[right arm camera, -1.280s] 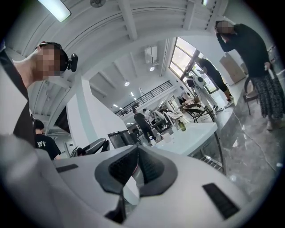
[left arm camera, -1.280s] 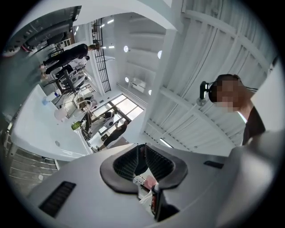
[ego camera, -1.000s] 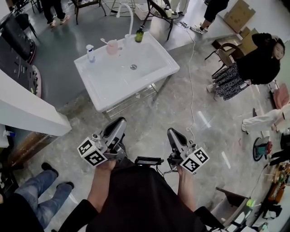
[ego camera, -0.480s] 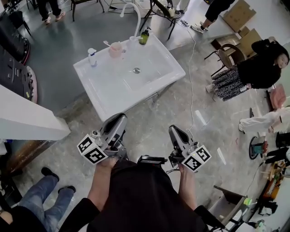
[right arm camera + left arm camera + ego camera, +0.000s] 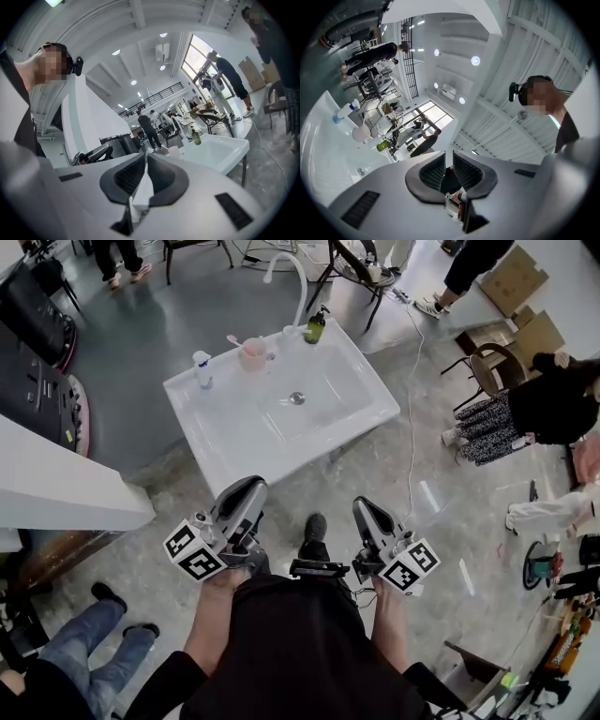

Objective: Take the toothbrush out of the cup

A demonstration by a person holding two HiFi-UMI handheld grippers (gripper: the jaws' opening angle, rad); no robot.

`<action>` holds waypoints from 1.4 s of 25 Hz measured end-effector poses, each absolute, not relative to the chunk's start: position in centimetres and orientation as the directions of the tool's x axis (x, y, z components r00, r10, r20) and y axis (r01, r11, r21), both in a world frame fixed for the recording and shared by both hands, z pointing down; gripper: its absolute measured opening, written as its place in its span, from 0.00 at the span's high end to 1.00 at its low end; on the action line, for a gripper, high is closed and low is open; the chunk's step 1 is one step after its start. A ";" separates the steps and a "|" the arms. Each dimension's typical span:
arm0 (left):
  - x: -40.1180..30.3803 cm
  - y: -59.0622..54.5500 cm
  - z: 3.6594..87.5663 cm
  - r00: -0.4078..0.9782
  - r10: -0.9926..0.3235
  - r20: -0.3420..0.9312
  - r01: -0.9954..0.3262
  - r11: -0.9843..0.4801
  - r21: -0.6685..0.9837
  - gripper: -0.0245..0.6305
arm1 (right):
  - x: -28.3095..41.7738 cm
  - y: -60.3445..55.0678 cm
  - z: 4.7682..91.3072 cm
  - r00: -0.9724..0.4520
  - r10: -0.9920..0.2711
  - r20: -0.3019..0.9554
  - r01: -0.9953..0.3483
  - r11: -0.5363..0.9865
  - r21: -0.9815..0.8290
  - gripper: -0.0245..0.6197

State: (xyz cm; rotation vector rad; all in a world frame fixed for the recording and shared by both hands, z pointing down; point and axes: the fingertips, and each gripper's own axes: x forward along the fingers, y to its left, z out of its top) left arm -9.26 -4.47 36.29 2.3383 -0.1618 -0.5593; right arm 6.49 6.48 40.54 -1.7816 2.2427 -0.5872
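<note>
slim pink toothbrush (image 5: 233, 338) in pink plastic cup (image 5: 253, 354) on white sink (image 5: 225, 432), upper centre, well apart from left tongs (image 5: 246, 491), released and empty, and right tongs (image 5: 366, 508), clenched.

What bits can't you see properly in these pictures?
- Toothbrush: head view, too small to show its bristles; its lower end is hidden inside the cup.
- Green bottle: head view, label too small to read.
- Sink: left gripper view, cut off by the picture's dark edge.
</note>
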 end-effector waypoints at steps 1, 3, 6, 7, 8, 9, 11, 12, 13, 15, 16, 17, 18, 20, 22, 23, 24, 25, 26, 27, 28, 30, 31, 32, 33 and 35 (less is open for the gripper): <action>-8.8 -4.9 36.3 0.896 -0.282 -0.343 0.026 -0.738 0.675 0.88 | 7.1 5.7 40.6 -0.258 -0.964 0.070 -0.875 0.202 -0.439 0.95; -7.5 -6.0 36.4 0.891 -0.311 -0.329 -0.009 -0.739 0.674 0.88 | 8.5 4.2 40.8 -0.290 -0.955 0.058 -0.864 0.236 -0.445 0.95; -4.9 -7.4 36.4 0.880 -0.354 -0.315 -0.058 -0.741 0.669 0.88 | 11.5 2.2 40.9 -0.338 -0.940 0.043 -0.847 0.283 -0.451 0.95; -4.0 -7.7 36.3 0.877 -0.364 -0.313 -0.071 -0.743 0.665 0.88 | 12.7 1.6 40.9 -0.351 -0.936 0.038 -0.842 0.297 -0.451 0.95; -2.9 -8.1 36.2 0.875 -0.375 -0.308 -0.086 -0.745 0.662 0.88 | 13.9 0.9 40.8 -0.364 -0.931 0.033 -0.837 0.311 -0.451 0.95; -2.0 -8.5 36.1 0.871 -0.388 -0.301 -0.104 -0.745 0.659 0.88 | 15.2 0.2 40.8 -0.376 -0.926 0.028 -0.831 0.324 -0.451 0.95; -0.2 -9.5 35.9 0.861 -0.422 -0.284 -0.144 -0.738 0.659 0.88 | 17.5 -1.3 40.5 -0.405 -0.914 0.018 -0.818 0.353 -0.453 0.95; 0.5 -9.9 35.9 0.855 -0.440 -0.276 -0.165 -0.734 0.659 0.88 | 18.4 -1.9 40.4 -0.421 -0.907 0.014 -0.810 0.368 -0.456 0.95; 1.1 -10.1 36.0 0.849 -0.456 -0.266 -0.185 -0.728 0.660 0.88 | 19.2 -2.3 40.4 -0.436 -0.900 0.011 -0.801 0.383 -0.459 0.95; 2.3 -10.4 36.4 0.837 -0.489 -0.245 -0.224 -0.715 0.662 0.88 | 20.6 -3.0 40.7 -0.465 -0.885 0.008 -0.783 0.407 -0.470 0.95; 2.8 -10.5 36.6 0.832 -0.504 -0.234 -0.242 -0.707 0.664 0.88 | 21.3 -3.2 40.9 -0.478 -0.878 0.007 -0.774 0.418 -0.476 0.95; 3.3 -10.6 36.8 0.826 -0.518 -0.224 -0.258 -0.700 0.666 0.88 | 21.9 -3.5 41.1 -0.491 -0.871 0.008 -0.766 0.427 -0.481 0.95; 3.7 -10.6 37.0 0.820 -0.530 -0.215 -0.273 -0.693 0.667 0.88 | 22.5 -3.8 41.4 -0.502 -0.865 0.009 -0.758 0.435 -0.486 0.95; 4.1 -10.7 37.3 0.810 -0.552 -0.197 -0.302 -0.681 0.667 0.88 | 23.4 -4.4 41.8 -0.522 -0.853 0.010 -0.744 0.450 -0.495 0.95; 4.2 -10.7 37.6 0.800 -0.573 -0.177 -0.330 -0.667 0.668 0.88 | 23.8 -5.1 42.0 -0.541 -0.841 0.005 -0.730 0.466 -0.501 0.95; 4.3 -10.8 37.8 0.795 -0.584 -0.167 -0.343 -0.659 0.669 0.88 | 23.9 -5.4 42.0 -0.550 -0.835 0.001 -0.723 0.475 -0.502 0.95; 4.4 -11.0 37.8 0.789 -0.593 -0.159 -0.356 -0.653 0.669 0.88 | 24.0 -5.7 42.0 -0.558 -0.830 -0.002 -0.717 0.484 -0.502 0.95; 4.5 -11.2 37.9 0.784 -0.602 -0.153 -0.367 -0.647 0.668 0.88 | 24.0 -6.0 41.9 -0.567 -0.824 -0.003 -0.712 0.492 -0.501 0.95; 4.5 -11.5 37.9 0.778 -0.610 -0.149 -0.376 -0.642 0.668 0.88 | 24.0 -6.4 41.9 -0.576 -0.818 -0.002 -0.709 0.500 -0.497 0.95; 4.5 -11.9 37.9 0.772 -0.619 -0.146 -0.384 -0.638 0.668 0.88 | 23.9 -6.9 41.8 -0.584 -0.812 0.000 -0.707 0.508 -0.493 0.95; 4.5 -12.4 38.0 0.767 -0.626 -0.144 -0.391 -0.633 0.668 0.88 | 23.8 -7.4 41.6 -0.590 -0.808 0.001 -0.705 0.514 -0.488 0.95; 4.5 -13.7 38.1 0.758 -0.636 -0.145 -0.397 -0.626 0.671 0.88 | 23.9 -8.4 41.3 -0.596 -0.803 0.004 -0.707 0.523 -0.476 0.95; 4.6 -14.4 38.3 0.755 -0.639 -0.147 -0.397 -0.624 0.673 0.88 | 24.0 -8.9 41.1 -0.596 -0.803 0.008 -0.711 0.524 -0.469 0.95; 4.7 -15.3 38.4 0.752 -0.642 -0.150 -0.396 -0.622 0.675 0.88 | 24.3 -9.4 41.0 -0.594 -0.805 0.012 -0.717 0.522 -0.462 0.95; 4.8 -16.2 38.7 0.750 -0.644 -0.153 -0.394 -0.620 0.678 0.88 | 24.6 -9.9 40.9 -0.589 -0.808 0.018 -0.725 0.517 -0.455 0.95; 5.1 -18.4 39.3 0.745 -0.649 -0.152 -0.396 -0.615 0.682 0.88 | 25.2 -11.0 40.8 -0.574 -0.819 0.030 -0.740 0.502 -0.448 0.95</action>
